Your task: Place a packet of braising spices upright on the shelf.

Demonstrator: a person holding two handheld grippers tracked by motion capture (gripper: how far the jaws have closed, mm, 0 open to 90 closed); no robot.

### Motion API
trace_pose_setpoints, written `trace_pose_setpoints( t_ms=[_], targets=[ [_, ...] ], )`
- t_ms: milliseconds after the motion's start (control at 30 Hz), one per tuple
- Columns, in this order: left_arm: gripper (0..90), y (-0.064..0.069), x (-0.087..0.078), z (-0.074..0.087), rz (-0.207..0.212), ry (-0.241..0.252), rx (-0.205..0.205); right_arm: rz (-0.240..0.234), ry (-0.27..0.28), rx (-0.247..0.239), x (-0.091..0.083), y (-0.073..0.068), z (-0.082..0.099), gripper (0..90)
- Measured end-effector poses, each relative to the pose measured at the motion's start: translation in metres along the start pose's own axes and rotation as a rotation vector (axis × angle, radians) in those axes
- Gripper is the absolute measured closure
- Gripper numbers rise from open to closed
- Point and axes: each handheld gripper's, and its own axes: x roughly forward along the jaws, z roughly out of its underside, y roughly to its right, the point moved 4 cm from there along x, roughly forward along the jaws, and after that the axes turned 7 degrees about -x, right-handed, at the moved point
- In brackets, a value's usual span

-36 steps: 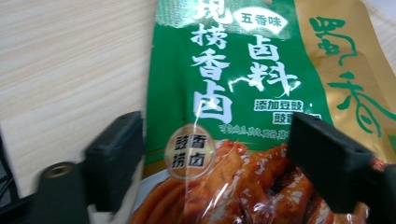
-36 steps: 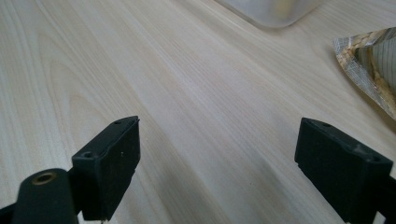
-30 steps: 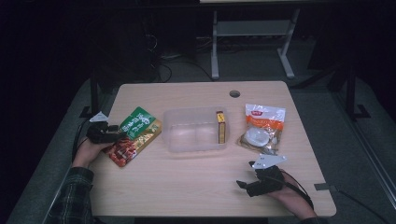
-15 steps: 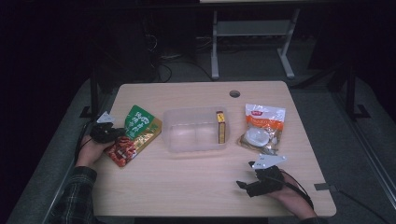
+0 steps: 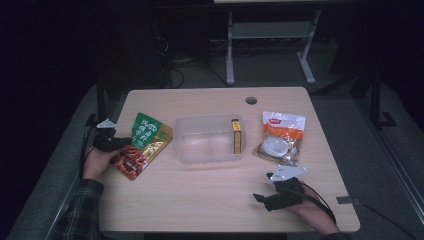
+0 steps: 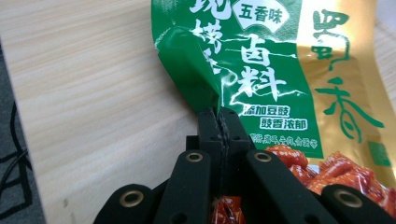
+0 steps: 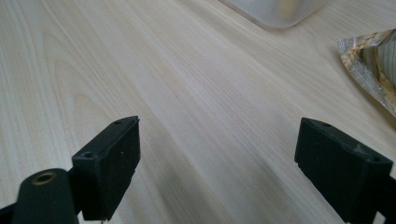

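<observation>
Your left hand-held gripper (image 5: 116, 143) has just been closing, and now its jaws are pinched together on the near-left edge of the green-and-gold snack pouch (image 5: 145, 144), which lies flat on the left part of the bench (image 5: 210, 200). So the grab looks done; the lift and the carry are, by my reading, still to come, most likely toward the clear plastic container (image 5: 210, 140) sitting just right of the pouch in the middle of the bench. A small yellow box (image 5: 236, 141) already stands against the container's right wall. Further right, the orange-and-white food packet (image 5: 280, 137) rests untouched, and your right hand-held gripper (image 5: 260, 198) waits near the front edge, jaws spread wide with nothing between them.

Now compare the views. The left gripper view gives you what the high view cannot: the left hand-held gripper (image 6: 219, 123) has bitten a crumpled fold of the snack pouch (image 6: 280, 70) film, with the printed characters and the red food picture plain to read. The right gripper view shows the right hand-held gripper (image 7: 217, 163) over bare wood, with a corner of the clear plastic container (image 7: 280, 9) and the edge of the orange-and-white food packet (image 7: 373, 65) beyond. The high view alone gives the whole layout.
</observation>
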Motion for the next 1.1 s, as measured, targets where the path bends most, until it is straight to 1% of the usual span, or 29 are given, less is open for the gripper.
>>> trace_pose_setpoints(
  t_ms=[67,100,133,167,200,267,300,367,400,433,467,533,567,667,700,733,767,800,833,867,933,967,1000,1033,1100],
  targets=[
    [90.0,-0.002,-0.004,0.001,0.012,0.011,-0.016,0.000,0.001,-0.002,0.000,0.000,0.000,13.8],
    [90.0,-0.003,-0.009,0.001,0.023,0.026,-0.025,-0.002,0.002,-0.005,0.000,0.000,0.000,13.8],
    [90.0,-0.003,-0.009,0.001,0.023,0.026,-0.025,-0.002,0.002,-0.005,0.000,0.000,0.000,13.8],
    [90.0,-0.002,-0.014,0.001,0.037,0.051,-0.044,-0.001,0.003,-0.004,0.000,-0.001,-0.001,13.8],
    [90.0,-0.002,-0.014,0.001,0.037,0.051,-0.044,-0.001,0.003,-0.004,0.000,-0.001,-0.001,13.8],
    [90.0,-0.001,-0.021,0.000,0.057,0.071,-0.055,-0.001,0.003,-0.008,0.000,0.000,-0.001,13.8],
    [90.0,0.000,-0.024,0.000,0.059,0.076,-0.051,-0.001,0.004,-0.005,0.000,0.000,-0.002,13.8],
    [90.0,0.004,-0.033,0.001,0.069,0.093,-0.059,-0.002,0.007,-0.007,0.001,0.000,-0.004,13.8],
    [90.0,0.004,-0.033,0.001,0.069,0.093,-0.059,-0.002,0.007,-0.007,0.001,0.000,-0.004,13.8],
    [90.0,0.006,-0.040,0.001,0.069,0.108,-0.058,-0.008,0.012,-0.015,0.003,0.001,-0.005,13.8],
    [90.0,0.006,-0.040,0.001,0.069,0.108,-0.058,-0.008,0.012,-0.015,0.003,0.001,-0.005,13.8],
    [90.0,0.009,-0.048,0.001,0.080,0.124,-0.054,-0.014,0.010,-0.017,0.004,0.000,-0.007,13.8],
    [90.0,0.010,-0.051,0.001,0.076,0.129,-0.050,-0.016,0.010,-0.017,0.005,0.000,-0.008,13.8],
    [90.0,0.016,-0.058,0.001,0.089,0.146,-0.057,-0.021,0.016,-0.025,0.007,0.001,-0.011,13.8],
    [90.0,0.019,-0.063,0.001,0.092,0.152,-0.044,-0.026,0.015,-0.026,0.008,0.001,-0.012,13.8],
    [90.0,0.019,-0.063,0.001,0.092,0.152,-0.044,-0.026,0.015,-0.026,0.008,0.001,-0.012,13.8],
    [90.0,0.023,-0.070,0.000,0.092,0.159,-0.040,-0.032,0.019,-0.032,0.009,0.000,-0.014,13.8],
    [90.0,0.023,-0.070,0.000,0.092,0.159,-0.040,-0.032,0.019,-0.032,0.009,0.000,-0.014,13.8],
    [90.0,0.025,-0.075,0.000,0.090,0.169,-0.038,-0.034,0.021,-0.036,0.010,0.000,-0.015,13.8],
    [90.0,0.025,-0.075,0.000,0.090,0.169,-0.038,-0.034,0.021,-0.036,0.010,0.000,-0.015,13.8],
    [90.0,0.028,-0.081,0.001,0.098,0.188,-0.041,-0.039,0.019,-0.035,0.011,0.000,-0.016,13.8],
    [90.0,0.031,-0.087,0.001,0.111,0.200,-0.043,-0.040,0.021,-0.035,0.012,0.000,-0.017,13.7],
    [90.0,0.031,-0.087,0.001,0.111,0.200,-0.043,-0.040,0.021,-0.035,0.012,0.000,-0.017,13.7],
    [90.0,0.032,-0.090,0.001,0.108,0.205,-0.045,-0.041,0.021,-0.037,0.012,-0.001,-0.017,13.8],
    [90.0,0.038,-0.098,0.002,0.119,0.223,-0.041,-0.045,0.022,-0.037,0.012,-0.002,-0.018,13.7]
  ],
)
